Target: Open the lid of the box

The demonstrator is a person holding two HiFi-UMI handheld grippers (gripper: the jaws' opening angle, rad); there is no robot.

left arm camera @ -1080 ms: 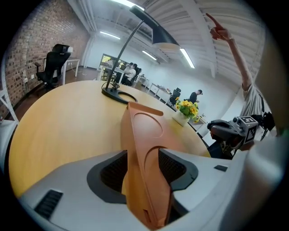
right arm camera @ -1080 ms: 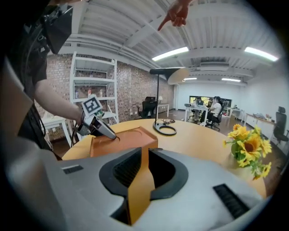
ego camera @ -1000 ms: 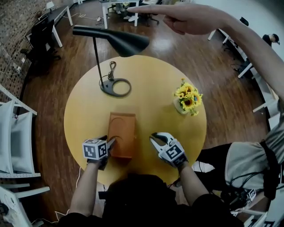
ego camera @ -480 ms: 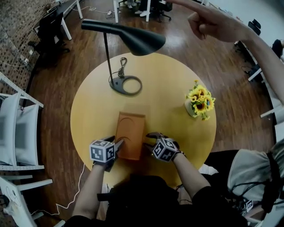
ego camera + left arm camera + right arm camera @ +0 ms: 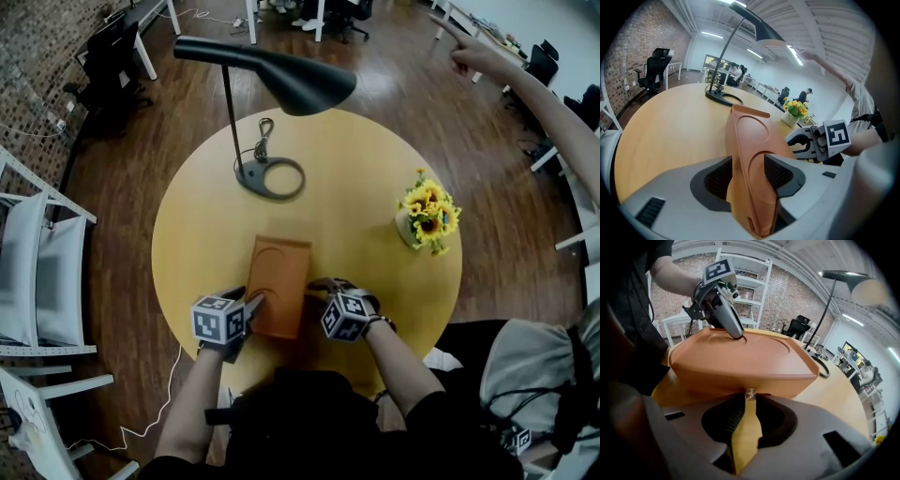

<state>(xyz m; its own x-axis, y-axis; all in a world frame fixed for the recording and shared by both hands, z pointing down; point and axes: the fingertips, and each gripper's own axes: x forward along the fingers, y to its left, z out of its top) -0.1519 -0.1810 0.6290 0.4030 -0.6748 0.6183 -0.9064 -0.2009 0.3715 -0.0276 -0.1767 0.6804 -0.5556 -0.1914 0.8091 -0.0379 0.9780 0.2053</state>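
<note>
An orange-brown box (image 5: 278,298) with its lid down lies on the round yellow table (image 5: 197,234), near the front edge. My left gripper (image 5: 246,314) is shut on the box's near left corner; in the left gripper view the box (image 5: 750,140) stands wedged between the pads (image 5: 721,176). My right gripper (image 5: 319,291) is at the box's right side. In the right gripper view its jaws are closing, and its fingertips (image 5: 740,404) touch either side of a small metal knob (image 5: 750,393) on the box's front wall (image 5: 740,376).
A black desk lamp (image 5: 270,178) stands at the back of the table, its shade (image 5: 281,75) overhanging. A pot of sunflowers (image 5: 427,217) sits at the right. White chairs (image 5: 37,281) stand to the left. Another person's arm (image 5: 525,84) points away at upper right.
My right gripper has moved left from open table to the box's right side and narrowed around the knob. The other person's pointing arm has swung away to the upper right.
</note>
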